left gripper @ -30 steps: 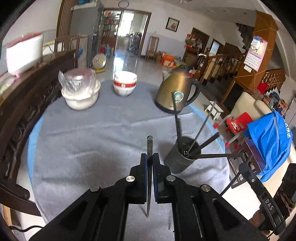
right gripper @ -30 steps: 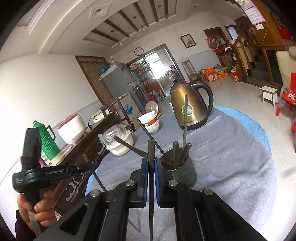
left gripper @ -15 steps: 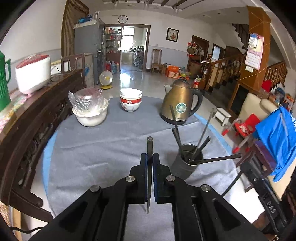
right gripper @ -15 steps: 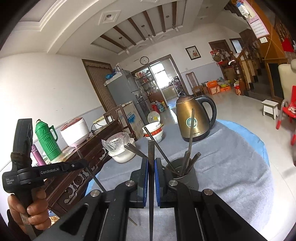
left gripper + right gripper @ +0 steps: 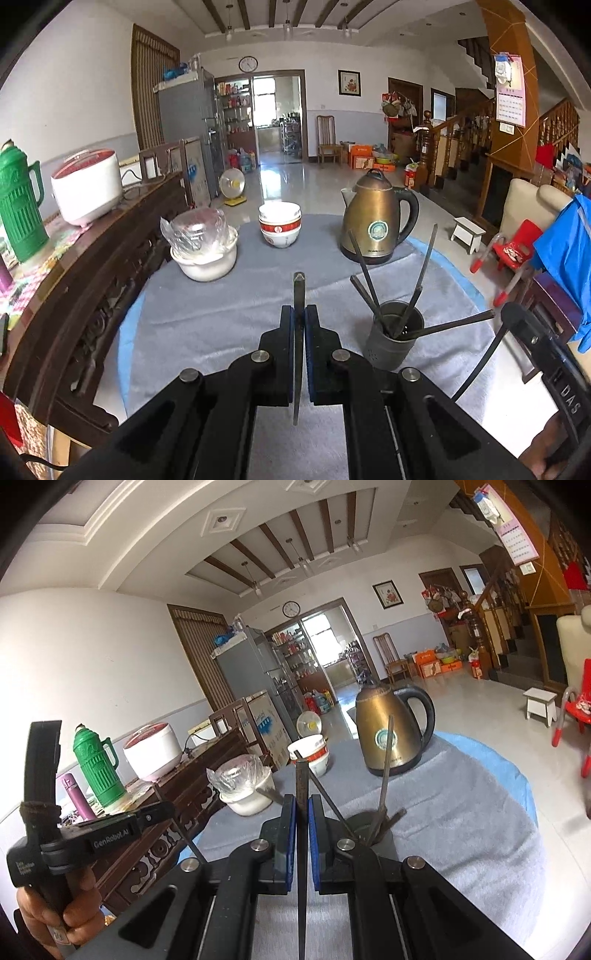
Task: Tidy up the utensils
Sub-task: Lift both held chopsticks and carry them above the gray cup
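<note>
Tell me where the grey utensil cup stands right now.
In the left wrist view the utensil cup stands on the grey cloth, right of centre, nearer the camera than the brass kettle.

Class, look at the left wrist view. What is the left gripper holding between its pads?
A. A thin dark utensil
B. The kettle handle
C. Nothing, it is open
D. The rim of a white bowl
A: the left gripper is shut on a thin dark utensil whose tip sticks out past the pads.
</note>
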Tool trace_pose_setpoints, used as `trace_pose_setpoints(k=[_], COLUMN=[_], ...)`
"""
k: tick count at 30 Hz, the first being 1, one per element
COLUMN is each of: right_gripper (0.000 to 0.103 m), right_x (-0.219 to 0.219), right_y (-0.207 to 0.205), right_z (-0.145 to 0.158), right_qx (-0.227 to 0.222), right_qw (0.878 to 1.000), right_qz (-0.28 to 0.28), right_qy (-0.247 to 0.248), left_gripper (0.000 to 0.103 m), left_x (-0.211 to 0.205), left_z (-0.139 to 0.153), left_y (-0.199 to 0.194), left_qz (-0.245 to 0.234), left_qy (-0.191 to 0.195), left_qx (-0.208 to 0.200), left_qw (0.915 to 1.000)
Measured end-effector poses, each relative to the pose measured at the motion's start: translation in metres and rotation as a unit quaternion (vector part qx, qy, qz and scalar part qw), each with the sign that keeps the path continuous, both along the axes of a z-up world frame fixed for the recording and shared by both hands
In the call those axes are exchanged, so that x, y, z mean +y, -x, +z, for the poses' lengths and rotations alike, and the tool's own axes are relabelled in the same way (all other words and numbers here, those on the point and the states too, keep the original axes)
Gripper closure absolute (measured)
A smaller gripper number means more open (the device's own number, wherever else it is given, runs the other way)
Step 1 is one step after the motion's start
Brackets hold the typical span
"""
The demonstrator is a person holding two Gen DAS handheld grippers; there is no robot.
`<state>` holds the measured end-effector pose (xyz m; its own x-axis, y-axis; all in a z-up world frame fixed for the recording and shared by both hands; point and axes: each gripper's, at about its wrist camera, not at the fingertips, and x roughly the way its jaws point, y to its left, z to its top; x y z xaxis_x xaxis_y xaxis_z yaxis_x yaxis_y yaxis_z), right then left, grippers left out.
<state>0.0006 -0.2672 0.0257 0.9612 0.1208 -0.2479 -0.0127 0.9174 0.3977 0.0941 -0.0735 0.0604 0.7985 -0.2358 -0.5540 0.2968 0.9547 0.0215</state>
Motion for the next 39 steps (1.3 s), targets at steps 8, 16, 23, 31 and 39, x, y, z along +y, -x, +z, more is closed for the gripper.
trace_pose_setpoints(k=[8,16,23,31,39], right_gripper=[0.096,0.096,0.096,0.096,0.096], right_x=[-0.012,-0.02,-0.03,-0.039,-0.055], right_y=[0.0,0.003,0.005,0.006,0.011], right_z=[0.019,0.02,0.022,0.024,0.036], right_qx=[-0.026,-0.035,-0.041,-0.047,-0.074], right_qw=[1.0,0.999,0.999,0.998,0.995], right_qz=[-0.005,-0.014,-0.022,-0.03,-0.058], right_qy=[-0.009,-0.017,-0.023,-0.027,-0.032], left_gripper=[0.097,0.097,0.097,0.097,0.097], left_x=[-0.008,-0.018,-0.024,-0.03,-0.025], left_z=[0.01,0.014,0.018,0.021,0.045], left_y=[0.003,0.006,0.006,0.004,0.0], left_qz=[-0.005,-0.018,-0.022,-0.029,-0.053], left_qy=[-0.002,-0.003,-0.005,-0.004,0.055], left_qx=[-0.012,-0.013,-0.018,-0.017,-0.027], left_qw=[0.9999,0.9997,0.9996,0.9994,0.9967])
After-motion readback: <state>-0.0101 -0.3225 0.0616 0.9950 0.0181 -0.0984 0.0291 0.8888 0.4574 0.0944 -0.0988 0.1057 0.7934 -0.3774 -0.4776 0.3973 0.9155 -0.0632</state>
